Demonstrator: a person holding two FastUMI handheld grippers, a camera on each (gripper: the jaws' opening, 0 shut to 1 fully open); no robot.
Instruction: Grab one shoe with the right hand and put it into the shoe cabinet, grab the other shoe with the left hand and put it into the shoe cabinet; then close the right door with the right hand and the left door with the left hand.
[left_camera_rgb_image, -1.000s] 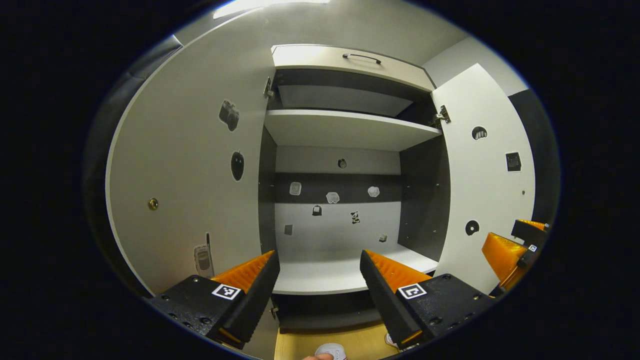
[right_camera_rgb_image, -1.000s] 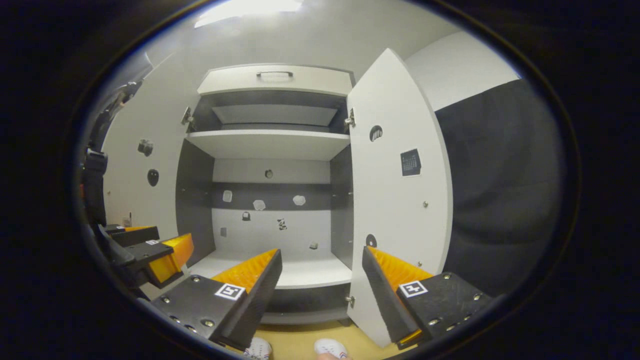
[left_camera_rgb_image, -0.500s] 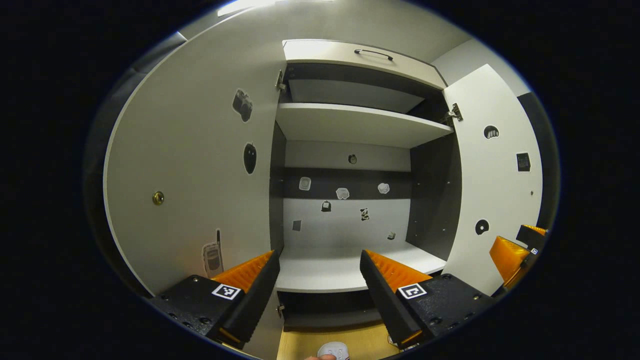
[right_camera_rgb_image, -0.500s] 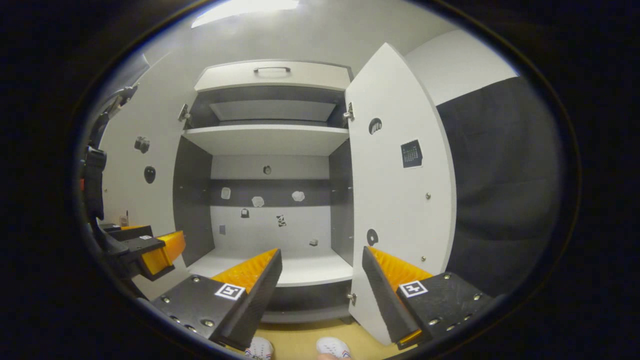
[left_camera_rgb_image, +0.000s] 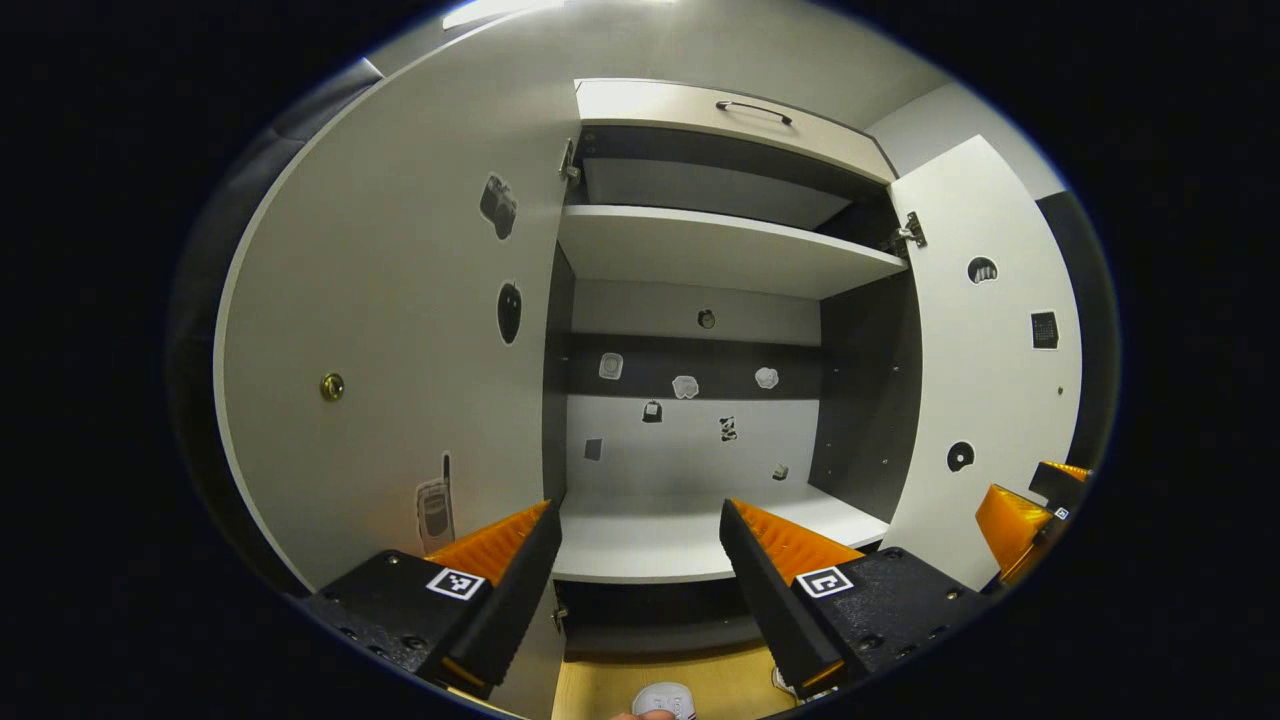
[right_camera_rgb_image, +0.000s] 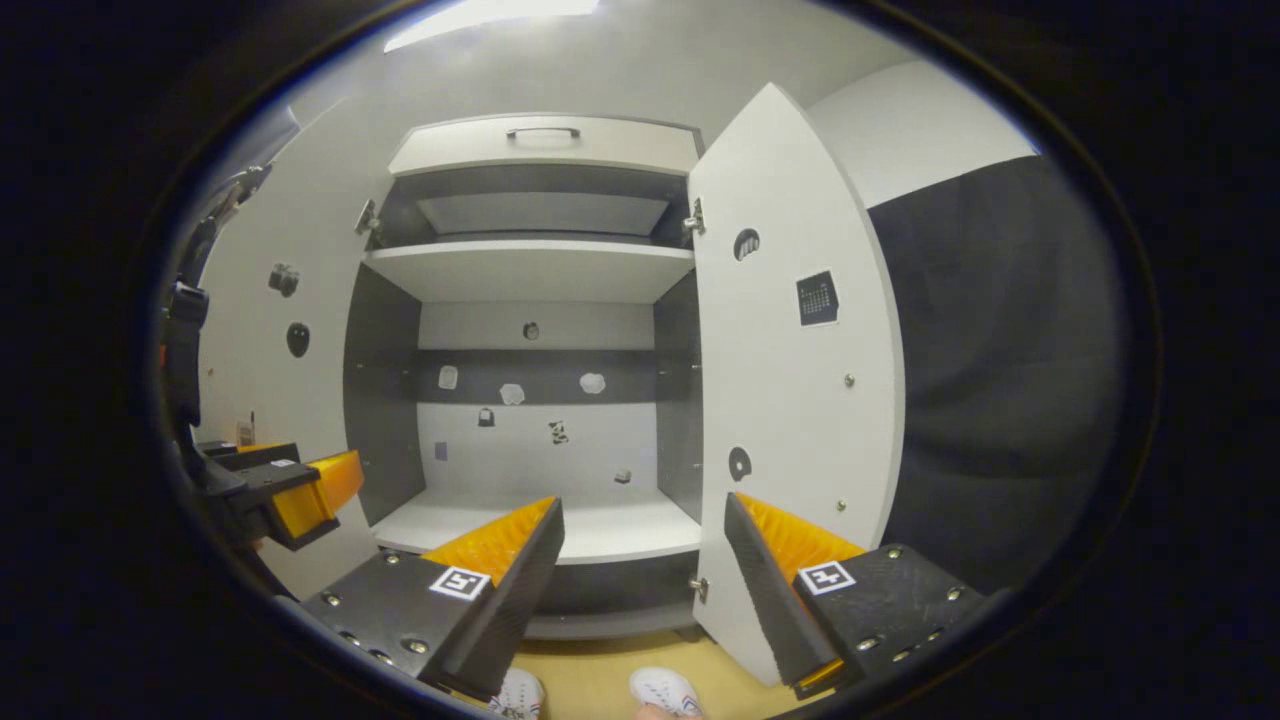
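The shoe cabinet (left_camera_rgb_image: 700, 250) stands open ahead, its lower shelf (left_camera_rgb_image: 650, 545) bare. Its left door (left_camera_rgb_image: 400, 350) and right door (left_camera_rgb_image: 990, 370) both swing wide. On the yellow floor in front, at the bottom edge of the right gripper view, lie the toes of two white shoes (right_camera_rgb_image: 520, 692) (right_camera_rgb_image: 665, 690). One white toe (left_camera_rgb_image: 665, 700) peeks out low in the left gripper view. My left gripper (left_camera_rgb_image: 640, 590) is open and holds nothing, level with the lower shelf. My right gripper (right_camera_rgb_image: 640, 590) is open too, by the right door (right_camera_rgb_image: 790, 400).
Small stickers dot the cabinet's back wall (left_camera_rgb_image: 690, 430) and both doors. A drawer front with a handle (right_camera_rgb_image: 545, 135) tops the cabinet. The upper shelf (right_camera_rgb_image: 530, 270) is bare. The other gripper shows at the edge of each view, right (left_camera_rgb_image: 1030, 505) and left (right_camera_rgb_image: 295, 480).
Both views have drifted a little: the cabinet sits slightly higher in the right gripper view, with more of the shoes showing. Both grippers stay open.
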